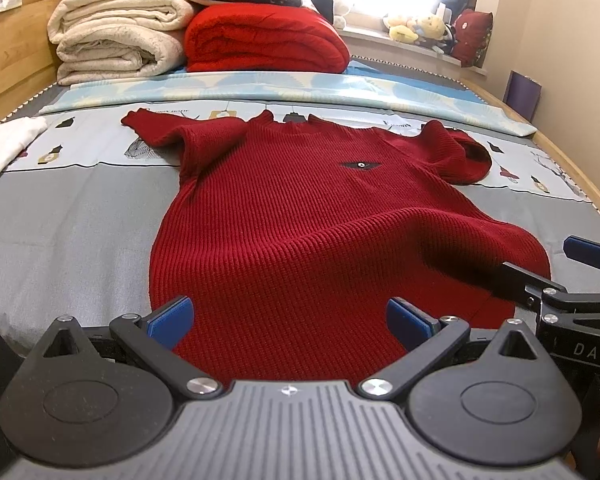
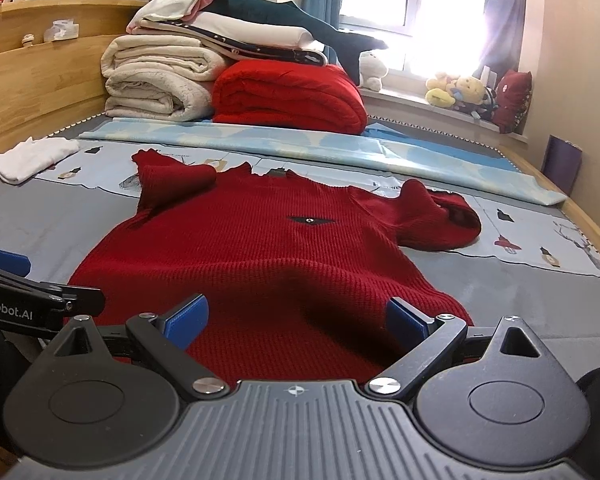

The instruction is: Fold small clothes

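A dark red knitted short-sleeved sweater (image 1: 312,216) lies flat and face up on the bed, neck away from me, with a small black emblem on the chest; it also shows in the right wrist view (image 2: 268,264). My left gripper (image 1: 288,320) is open at the hem's left part, its blue pads over the fabric. My right gripper (image 2: 296,318) is open at the hem's right part. Neither holds anything. The right gripper shows at the right edge of the left wrist view (image 1: 580,272). The left gripper shows at the left edge of the right wrist view (image 2: 20,284).
The bed has a grey sheet (image 1: 72,236) and a light blue patterned cover (image 1: 260,88). A folded white garment (image 1: 8,148) lies far left. Cream blankets (image 1: 116,36) and a red blanket (image 1: 264,40) are stacked at the wooden headboard. Plush toys (image 2: 460,92) sit on the windowsill.
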`<state>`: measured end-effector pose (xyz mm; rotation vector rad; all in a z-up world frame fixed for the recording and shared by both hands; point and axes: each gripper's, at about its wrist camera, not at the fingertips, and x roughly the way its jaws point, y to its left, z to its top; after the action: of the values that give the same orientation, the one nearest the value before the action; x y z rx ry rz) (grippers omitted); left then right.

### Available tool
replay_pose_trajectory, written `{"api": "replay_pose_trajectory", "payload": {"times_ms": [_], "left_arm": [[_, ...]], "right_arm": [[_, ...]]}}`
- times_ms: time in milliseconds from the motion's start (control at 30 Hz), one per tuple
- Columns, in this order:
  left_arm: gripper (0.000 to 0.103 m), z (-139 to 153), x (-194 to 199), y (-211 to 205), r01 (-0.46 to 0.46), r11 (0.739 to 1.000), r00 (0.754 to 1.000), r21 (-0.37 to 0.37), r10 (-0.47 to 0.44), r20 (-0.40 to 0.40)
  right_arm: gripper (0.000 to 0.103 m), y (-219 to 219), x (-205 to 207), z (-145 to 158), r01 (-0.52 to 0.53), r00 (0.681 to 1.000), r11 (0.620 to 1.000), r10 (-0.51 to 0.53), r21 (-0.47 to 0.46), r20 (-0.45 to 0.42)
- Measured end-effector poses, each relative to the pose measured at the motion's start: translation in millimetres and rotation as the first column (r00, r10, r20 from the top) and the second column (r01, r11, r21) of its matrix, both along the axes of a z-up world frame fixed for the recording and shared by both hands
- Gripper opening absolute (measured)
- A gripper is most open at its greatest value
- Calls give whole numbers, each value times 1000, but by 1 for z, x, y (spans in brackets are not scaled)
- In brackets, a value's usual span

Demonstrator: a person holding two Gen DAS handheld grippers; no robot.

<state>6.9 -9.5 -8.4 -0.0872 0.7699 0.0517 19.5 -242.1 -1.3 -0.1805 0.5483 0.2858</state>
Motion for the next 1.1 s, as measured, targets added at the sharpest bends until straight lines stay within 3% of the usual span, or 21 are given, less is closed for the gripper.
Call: {"api": "replay_pose_trajectory", "payload": {"times_ms": [1100], "left_arm": [[103,-3,0,2,-1,1000,1000,5,1,-6]], "right_arm": [[96,0,0,0,-9,1000,1000,9,6,-3]]}}
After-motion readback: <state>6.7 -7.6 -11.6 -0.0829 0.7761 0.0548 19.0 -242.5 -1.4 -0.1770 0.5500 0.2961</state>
